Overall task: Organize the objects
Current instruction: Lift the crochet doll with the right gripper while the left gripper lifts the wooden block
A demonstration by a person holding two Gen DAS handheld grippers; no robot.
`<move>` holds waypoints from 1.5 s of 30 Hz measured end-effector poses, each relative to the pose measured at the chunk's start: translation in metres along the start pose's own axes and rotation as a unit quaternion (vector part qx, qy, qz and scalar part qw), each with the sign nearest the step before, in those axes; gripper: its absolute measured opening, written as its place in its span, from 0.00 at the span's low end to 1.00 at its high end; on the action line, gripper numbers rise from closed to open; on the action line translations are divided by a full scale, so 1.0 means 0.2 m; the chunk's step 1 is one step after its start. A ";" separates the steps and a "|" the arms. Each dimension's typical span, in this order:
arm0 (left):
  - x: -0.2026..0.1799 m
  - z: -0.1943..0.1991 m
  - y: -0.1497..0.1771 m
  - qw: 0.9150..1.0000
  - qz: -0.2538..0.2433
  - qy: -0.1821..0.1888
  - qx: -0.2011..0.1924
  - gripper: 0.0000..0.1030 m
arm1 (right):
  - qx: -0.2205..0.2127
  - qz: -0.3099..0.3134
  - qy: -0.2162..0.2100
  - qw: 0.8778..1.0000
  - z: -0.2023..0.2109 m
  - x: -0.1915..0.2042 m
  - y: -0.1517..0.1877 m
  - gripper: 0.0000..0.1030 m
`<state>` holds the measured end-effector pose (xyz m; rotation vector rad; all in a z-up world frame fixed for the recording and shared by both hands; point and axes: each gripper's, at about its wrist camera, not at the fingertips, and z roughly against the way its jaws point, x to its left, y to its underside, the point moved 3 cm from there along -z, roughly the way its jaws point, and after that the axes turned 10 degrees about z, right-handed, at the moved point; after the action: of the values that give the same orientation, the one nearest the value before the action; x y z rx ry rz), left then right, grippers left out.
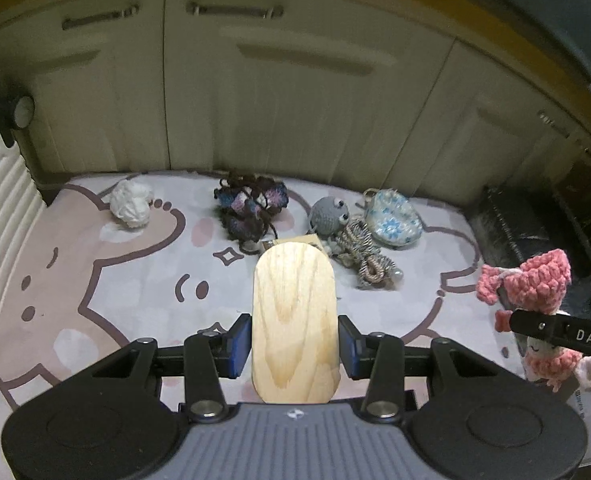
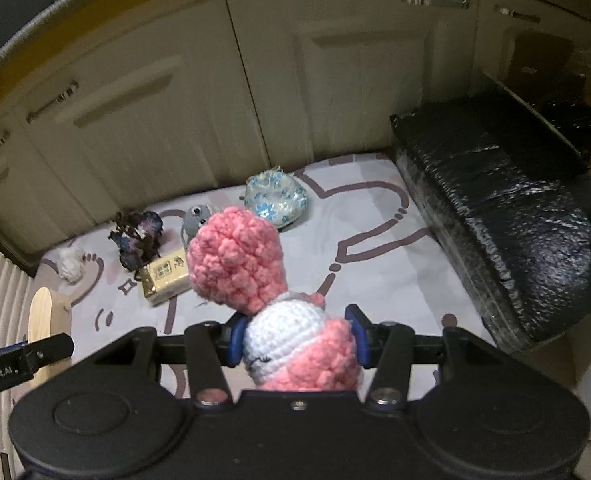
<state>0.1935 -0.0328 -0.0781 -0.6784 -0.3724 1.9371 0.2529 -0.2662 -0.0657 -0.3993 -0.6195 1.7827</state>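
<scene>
Cream cabinet doors back a floor mat (image 1: 107,280) printed with a cartoon bear, and most of the clutter lies on it along the cabinets. Both grippers are loaded and hang above the mat. The left gripper (image 1: 295,346) is clamped on a rounded wooden board (image 1: 295,320), its blue pads pressed to both edges. The right gripper (image 2: 295,336) squeezes a pink-and-white crochet doll (image 2: 295,344) at the body, the pink head sticking out ahead of the jaws.

So 2 items are lifted but not yet placed; no destination can be told from these views. At least 6 wait on the mat: a white yarn ball (image 1: 131,204), a dark purple crochet piece (image 1: 249,208), a grey crochet frog (image 1: 329,216), a coiled striped cord (image 1: 365,256), a blue floral pouch (image 1: 393,218), and a small yellow box (image 2: 166,278). I judge the job barely begun.
</scene>
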 end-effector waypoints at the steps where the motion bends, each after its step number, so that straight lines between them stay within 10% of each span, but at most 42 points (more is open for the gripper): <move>1: 0.00 0.03 0.00 1.000 0.000 0.003 -0.003 0.44 | -0.003 -0.001 0.001 1.000 0.02 0.00 0.00 0.50; 45: 0.12 0.64 0.23 0.995 -0.025 0.013 -0.094 0.44 | -0.081 0.056 -0.018 0.995 0.62 0.33 0.24 0.50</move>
<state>0.0741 -0.0264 -0.0080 -0.8086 -0.5560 1.8579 0.1271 -0.2391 0.0084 -0.5229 -0.7826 1.8555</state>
